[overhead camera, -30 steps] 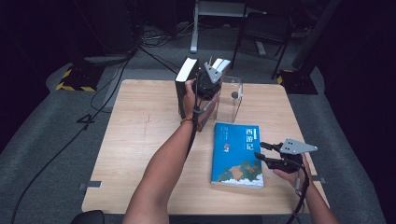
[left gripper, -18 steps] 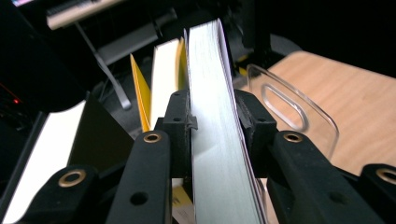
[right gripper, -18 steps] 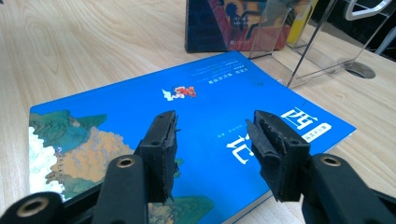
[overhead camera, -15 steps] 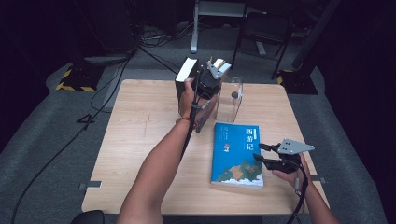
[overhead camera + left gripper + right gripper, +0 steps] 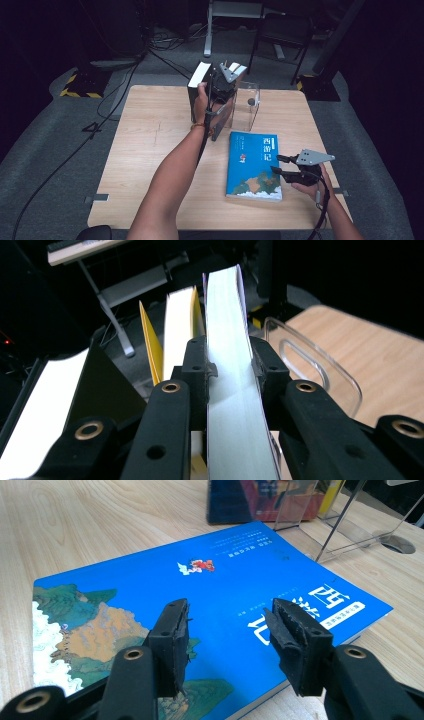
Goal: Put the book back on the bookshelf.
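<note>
My left gripper (image 5: 223, 86) is at the far side of the table, shut on an upright book (image 5: 223, 118). In the left gripper view the jaws (image 5: 228, 360) clamp the book's pale page edge (image 5: 230, 405). Beside it are a yellow-covered book (image 5: 149, 346) and a black book (image 5: 199, 85). A blue book (image 5: 252, 165) with white characters lies flat on the table's near right. At its right edge my right gripper (image 5: 281, 166) is open, and in the right gripper view the gripper (image 5: 227, 625) hovers just over the blue cover (image 5: 220, 575) with nothing between its jaws.
A clear acrylic book stand (image 5: 248, 102) stands just right of the held book, and its rim shows in the left gripper view (image 5: 320, 375). The wooden table (image 5: 150, 135) is bare on its left half. Dark floor, cables and a chair lie beyond the far edge.
My right gripper has crept slightly left toward the blue book's edge. The left gripper and its book have hardly moved.
</note>
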A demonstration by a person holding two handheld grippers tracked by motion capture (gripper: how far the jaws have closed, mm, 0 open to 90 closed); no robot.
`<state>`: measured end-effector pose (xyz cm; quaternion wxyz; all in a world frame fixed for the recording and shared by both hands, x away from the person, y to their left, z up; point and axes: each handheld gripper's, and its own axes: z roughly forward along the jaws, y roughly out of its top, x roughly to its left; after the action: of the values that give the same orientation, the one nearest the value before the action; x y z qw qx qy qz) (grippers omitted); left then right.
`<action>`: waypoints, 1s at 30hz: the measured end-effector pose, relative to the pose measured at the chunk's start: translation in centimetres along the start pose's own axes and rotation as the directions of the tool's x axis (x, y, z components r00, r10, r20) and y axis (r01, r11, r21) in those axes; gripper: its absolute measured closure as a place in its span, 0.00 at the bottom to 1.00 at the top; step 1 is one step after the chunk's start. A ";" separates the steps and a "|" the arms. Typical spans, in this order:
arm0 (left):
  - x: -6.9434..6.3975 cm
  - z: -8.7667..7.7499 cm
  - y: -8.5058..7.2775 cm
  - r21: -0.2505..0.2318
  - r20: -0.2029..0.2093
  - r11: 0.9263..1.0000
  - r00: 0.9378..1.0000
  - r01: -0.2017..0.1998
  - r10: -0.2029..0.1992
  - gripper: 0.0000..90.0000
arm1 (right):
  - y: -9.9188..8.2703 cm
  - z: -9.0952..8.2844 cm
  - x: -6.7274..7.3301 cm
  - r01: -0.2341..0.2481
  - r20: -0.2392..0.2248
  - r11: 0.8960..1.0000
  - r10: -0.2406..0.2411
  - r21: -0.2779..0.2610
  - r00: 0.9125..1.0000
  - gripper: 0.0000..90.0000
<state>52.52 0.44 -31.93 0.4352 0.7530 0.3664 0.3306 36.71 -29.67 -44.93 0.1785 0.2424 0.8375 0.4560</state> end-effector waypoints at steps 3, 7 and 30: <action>0.3 0.5 0.5 -0.023 -0.009 1.000 1.000 0.016 -0.016 0.81 | 0.0 0.0 0.0 0.001 -0.003 1.000 -0.001 0.001 1.000 0.56; 0.5 0.9 1.2 -0.056 -0.039 0.998 0.999 0.017 -0.019 0.81 | -0.1 0.0 -0.1 -0.001 -0.004 1.000 0.001 0.000 1.000 0.56; 1.1 1.8 0.2 -0.021 -0.056 0.999 0.997 0.047 -0.048 0.74 | 0.0 0.0 0.1 0.005 -0.013 1.000 -0.005 0.005 1.000 0.55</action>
<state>54.60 0.54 -32.22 0.4397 0.7302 0.3930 0.3449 36.64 -29.67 -44.97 0.1735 0.2376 0.8404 0.4552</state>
